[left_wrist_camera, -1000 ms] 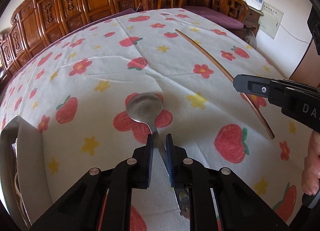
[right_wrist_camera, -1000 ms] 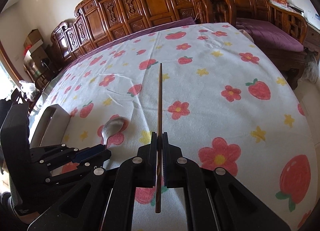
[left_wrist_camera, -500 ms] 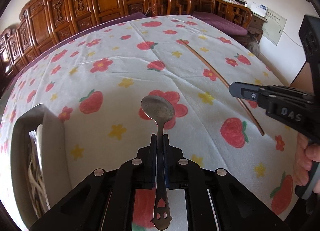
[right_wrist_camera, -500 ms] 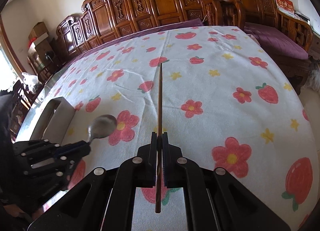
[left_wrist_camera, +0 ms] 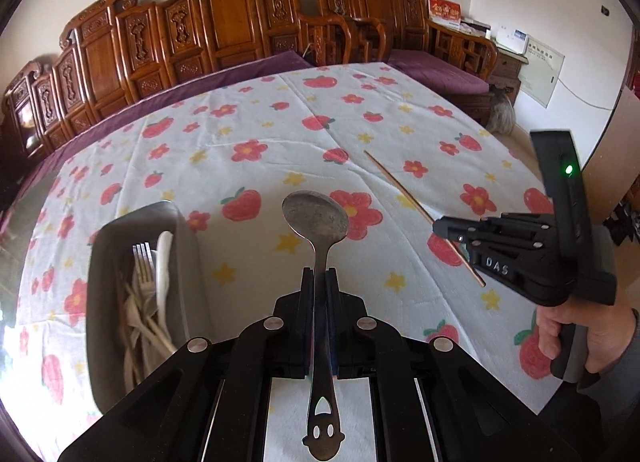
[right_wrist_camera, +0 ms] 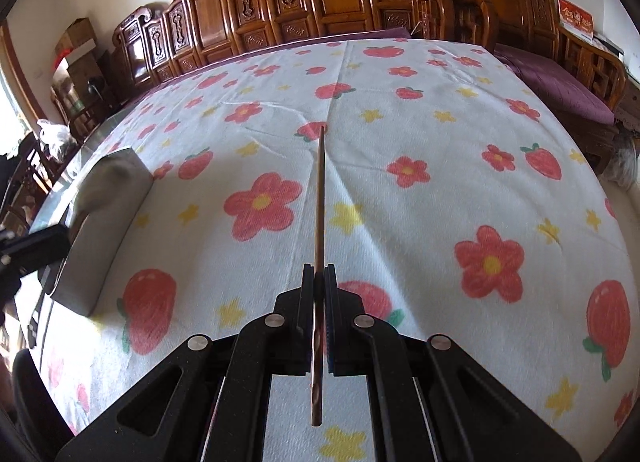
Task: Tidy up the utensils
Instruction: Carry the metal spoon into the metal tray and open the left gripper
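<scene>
The left gripper [left_wrist_camera: 320,276] pinches a metal spoon [left_wrist_camera: 318,262] by its handle, held above the flowered tablecloth [left_wrist_camera: 248,134]; its long axis runs straight along the fingers, bowl pointing forward and away, the cut-out handle end toward the camera. The right gripper [right_wrist_camera: 319,272] is pressed tight on a brown chopstick [right_wrist_camera: 319,198], which likewise lies along the fingers, tip pointing forward over the cloth. A grey utensil box [left_wrist_camera: 188,262] sits left of the spoon, holding a fork [left_wrist_camera: 144,266] and pale utensils, lengthwise in the box.
</scene>
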`<action>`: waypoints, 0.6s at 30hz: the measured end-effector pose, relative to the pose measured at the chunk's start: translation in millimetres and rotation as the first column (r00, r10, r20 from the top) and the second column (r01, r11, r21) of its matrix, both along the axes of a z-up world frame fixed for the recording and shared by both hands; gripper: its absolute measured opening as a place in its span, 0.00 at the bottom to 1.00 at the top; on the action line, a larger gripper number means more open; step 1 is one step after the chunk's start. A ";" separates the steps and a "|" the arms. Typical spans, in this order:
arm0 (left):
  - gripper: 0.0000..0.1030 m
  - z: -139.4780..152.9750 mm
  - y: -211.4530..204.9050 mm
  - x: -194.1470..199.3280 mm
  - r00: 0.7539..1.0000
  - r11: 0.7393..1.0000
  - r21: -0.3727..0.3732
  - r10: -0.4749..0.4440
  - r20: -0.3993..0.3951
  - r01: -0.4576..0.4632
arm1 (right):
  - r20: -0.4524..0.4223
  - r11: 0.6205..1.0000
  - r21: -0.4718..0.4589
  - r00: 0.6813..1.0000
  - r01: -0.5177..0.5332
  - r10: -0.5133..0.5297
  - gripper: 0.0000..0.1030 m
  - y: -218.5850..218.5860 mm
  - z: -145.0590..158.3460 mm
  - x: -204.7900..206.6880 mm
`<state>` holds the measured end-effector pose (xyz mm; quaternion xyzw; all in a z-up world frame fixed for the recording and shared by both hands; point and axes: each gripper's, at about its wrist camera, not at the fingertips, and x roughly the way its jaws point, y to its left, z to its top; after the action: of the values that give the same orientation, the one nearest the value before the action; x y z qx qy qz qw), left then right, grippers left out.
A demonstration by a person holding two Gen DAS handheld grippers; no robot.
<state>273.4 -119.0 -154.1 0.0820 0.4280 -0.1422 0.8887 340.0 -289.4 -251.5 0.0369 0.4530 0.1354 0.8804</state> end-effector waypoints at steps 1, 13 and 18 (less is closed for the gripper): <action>0.05 2.8 2.9 -2.2 1.000 1.000 -0.001 0.003 0.006 -0.003 | -0.001 1.000 -0.008 1.000 -0.005 0.005 0.06 2.3 -0.2 -2.3; 0.05 41.4 58.0 -29.2 0.995 0.998 -0.022 0.066 0.074 -0.065 | 0.022 0.999 0.019 0.999 -0.037 0.037 0.06 23.7 15.6 -46.5; 0.05 50.0 83.4 -33.6 0.992 0.996 -0.017 0.089 0.091 -0.088 | 0.039 0.995 0.071 0.997 -0.074 0.071 0.06 40.5 36.1 -62.7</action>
<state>239.8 -35.6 -104.2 0.0637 0.3889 -0.1013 0.9135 277.3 -248.8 -215.5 0.0501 0.4326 0.1842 0.8811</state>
